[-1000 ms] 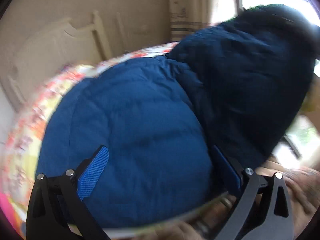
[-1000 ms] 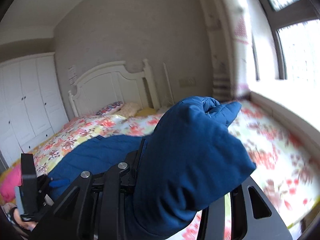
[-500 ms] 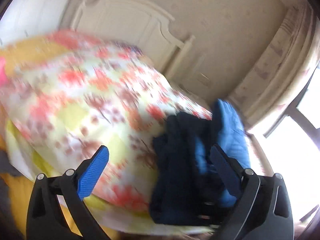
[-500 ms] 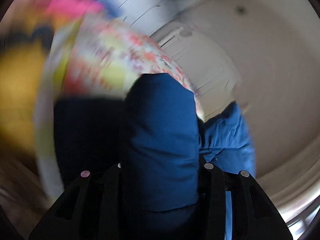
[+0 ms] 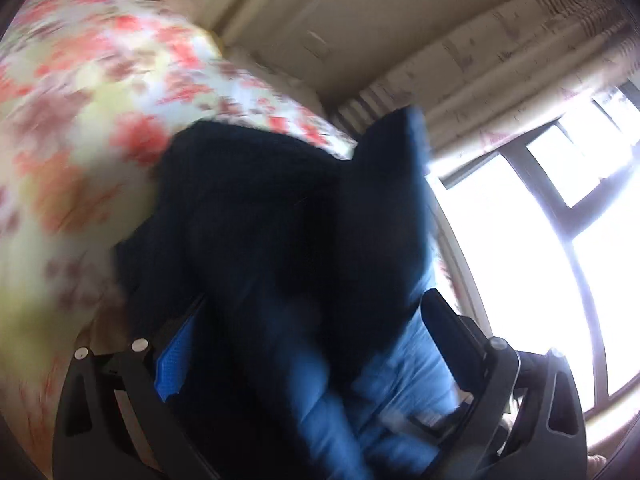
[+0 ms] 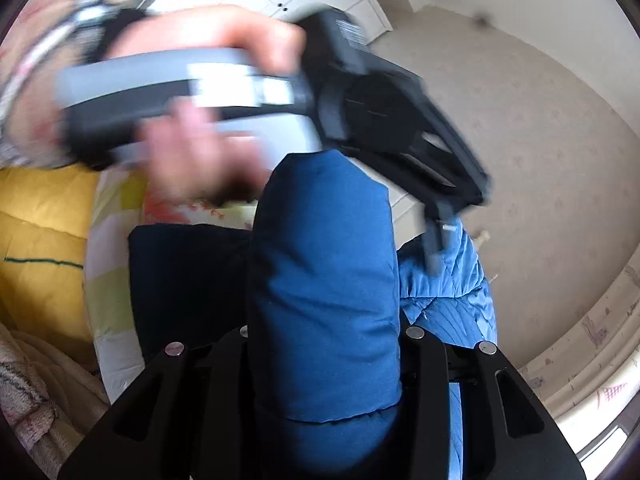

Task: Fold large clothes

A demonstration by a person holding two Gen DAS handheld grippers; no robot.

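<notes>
**Jacket lifted off bed, both grippers at it, fold direction turns on the right-hand pinch**

Blue padded jacket (image 6: 324, 280) ran straight out from the right gripper (image 6: 324, 344) along its finger axis; a thick roll of it, probably a sleeve or folded edge, sat between the fingers and filled the gap, so the right one was clamped on the jacket; long axis of that roll pointed away from the camera, up toward the left gripper (image 6: 400, 128), which crossed above it in the right wrist view, held by the person's hand (image 6: 192, 148); its tip sat just beside the lighter quilted part of the jacket, contact not resolvable through the blur

Left wrist view: jacket (image 5: 280, 240) bulked between and ahead of the left gripper (image 5: 308, 340); blue pad on one finger (image 5: 176, 364) visible, the other finger well apart from it, fabric lying across the gap; judged spread with cloth in the mouth, not pinching, though blur made it uncertain

Jacket hung dark and bunched over the floral bedspread (image 5: 80, 100), part raised off it, window (image 5: 540, 240) to the right; right gripper looked the nearer and the only firm hold, so my guess is the next move carries that roll across toward the bed and the left one steadies or regrips

Containers: none in view; yellow quilt (image 6: 40, 232) lay beside the bedspread, nothing held in anything
</notes>
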